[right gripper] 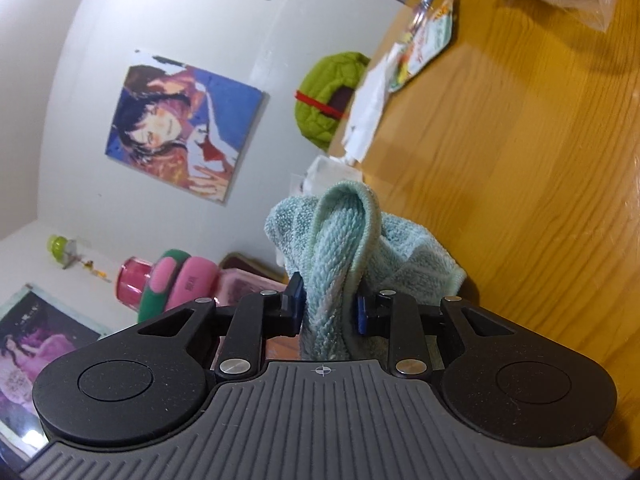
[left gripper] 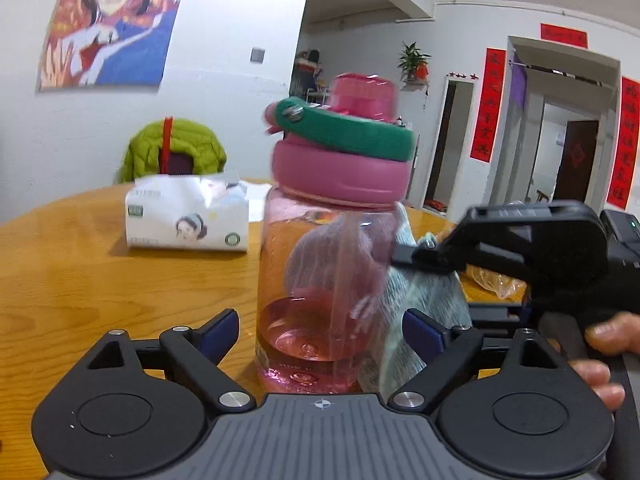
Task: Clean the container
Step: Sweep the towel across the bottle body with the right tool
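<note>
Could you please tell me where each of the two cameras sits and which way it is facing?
Left wrist: sits on the left tongs, facing level across the wooden table at the pink bottle; its own open fingers, the right tongs and the person's fingers show.
Right wrist: sits on the right tongs, rolled sideways along the table; its fingers are shut on a blue-green cloth.
Shared: bottle, cloth, wall poster, green jacket.

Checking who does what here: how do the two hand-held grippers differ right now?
The left hand-held gripper is open, straddling the pink bottle without gripping; the right hand-held gripper is shut on the teal cloth. Both are black with blue pads.
</note>
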A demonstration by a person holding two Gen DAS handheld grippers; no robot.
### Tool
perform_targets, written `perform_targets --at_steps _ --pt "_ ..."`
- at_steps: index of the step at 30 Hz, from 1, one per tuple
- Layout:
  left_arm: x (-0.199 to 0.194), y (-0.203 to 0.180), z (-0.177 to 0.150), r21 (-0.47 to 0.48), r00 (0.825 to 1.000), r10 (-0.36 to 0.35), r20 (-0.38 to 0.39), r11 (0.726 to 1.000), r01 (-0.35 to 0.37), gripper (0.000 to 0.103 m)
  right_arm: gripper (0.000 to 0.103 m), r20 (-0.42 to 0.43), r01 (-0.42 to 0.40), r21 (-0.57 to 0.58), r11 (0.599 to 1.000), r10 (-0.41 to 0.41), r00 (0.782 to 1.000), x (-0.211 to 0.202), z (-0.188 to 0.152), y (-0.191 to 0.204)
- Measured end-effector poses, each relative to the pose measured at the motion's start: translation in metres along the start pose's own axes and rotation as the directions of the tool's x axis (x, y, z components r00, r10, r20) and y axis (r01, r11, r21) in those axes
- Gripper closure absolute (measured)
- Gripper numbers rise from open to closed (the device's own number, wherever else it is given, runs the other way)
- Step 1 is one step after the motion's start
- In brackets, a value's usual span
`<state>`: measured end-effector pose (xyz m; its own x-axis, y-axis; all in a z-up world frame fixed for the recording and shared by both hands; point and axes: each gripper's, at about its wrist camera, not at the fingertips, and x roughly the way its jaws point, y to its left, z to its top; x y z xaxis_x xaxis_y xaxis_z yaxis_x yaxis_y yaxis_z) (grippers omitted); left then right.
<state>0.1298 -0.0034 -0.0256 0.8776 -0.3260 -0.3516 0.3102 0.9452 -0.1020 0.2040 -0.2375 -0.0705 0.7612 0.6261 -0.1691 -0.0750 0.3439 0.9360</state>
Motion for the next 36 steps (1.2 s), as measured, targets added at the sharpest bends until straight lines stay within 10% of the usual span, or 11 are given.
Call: perform_targets --at_steps 16,26,32,36 --pt "0.008 0.007 0.003 0.045 0.995 -0.095 0.006 0.995 0.095 0.019 0.072 -0.018 -0.072 -0.011 0.997 0.071 0.997 -0.012 0.001 0.009" --pt "0.008 0.005 0.001 0.064 0.997 -0.073 0.002 0.995 0.073 0.024 0.074 -0.029 0.072 -0.090 0.993 -0.075 0.997 -0.007 -0.002 0.013" --pt "0.006 0.004 0.001 0.060 0.997 -0.078 0.005 0.995 0.078 0.024 0.078 0.147 -0.250 -0.021 0.968 0.250 0.957 -0.036 0.004 0.007" --pt "0.005 0.000 0.000 0.075 0.996 -0.092 0.000 0.993 0.091 0.025 0.080 0.133 -0.324 0.048 0.945 0.316 0.939 -0.031 0.006 -0.002"
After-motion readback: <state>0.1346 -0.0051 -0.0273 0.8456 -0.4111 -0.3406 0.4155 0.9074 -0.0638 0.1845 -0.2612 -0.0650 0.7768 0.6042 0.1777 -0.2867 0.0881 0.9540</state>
